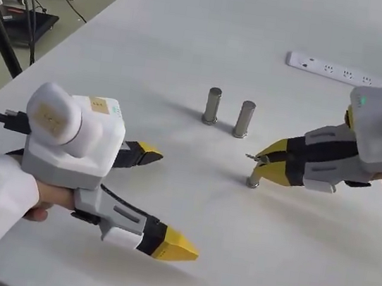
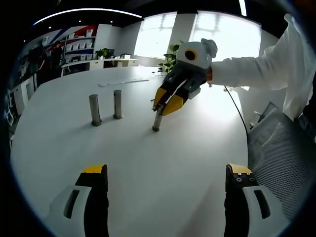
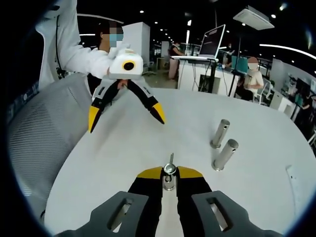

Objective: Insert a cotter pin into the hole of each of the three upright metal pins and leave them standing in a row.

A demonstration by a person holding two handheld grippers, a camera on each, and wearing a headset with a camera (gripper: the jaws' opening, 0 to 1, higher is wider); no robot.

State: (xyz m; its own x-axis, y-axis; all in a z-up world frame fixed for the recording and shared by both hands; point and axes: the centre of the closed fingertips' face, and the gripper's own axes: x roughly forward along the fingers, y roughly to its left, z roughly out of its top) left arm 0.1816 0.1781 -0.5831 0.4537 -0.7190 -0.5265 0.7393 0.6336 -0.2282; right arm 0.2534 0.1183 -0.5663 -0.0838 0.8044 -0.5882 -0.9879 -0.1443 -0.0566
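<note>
nearest on the table [image 1: 266, 267], left tongs [image 1: 169, 200] hang just above the top, released, jaws spread wide, nothing between them; well apart from the work

next out, right tongs [image 1: 265, 165] clenched around the top of the third metal pin [image 1: 252, 181]; its foot touches the table and it looks a little tilted in the left gripper view; cotter pin [image 1: 252, 156] pokes out sideways past the jaw tips at the pin's head, looks threaded through the hole; how far through, too small to tell

beyond, two more metal pins stand upright near each other, left one [image 1: 212, 105] and right one [image 1: 244, 118]; no cotter pin visible in either from here, holes too small to make out; farthest, a white power strip [image 1: 343, 70] lies flat near the table's far side

handling guess: metal pins are solid, stiff, smooth, top-heavy on a narrow foot, so easy to tip or slide; hold across the shank just under the hole, squarely; cotter pin is light thin wire, bends if squeezed mid-leg, so take it by the looped head; step in hand looks like seating the first cotter pin, two left
</note>
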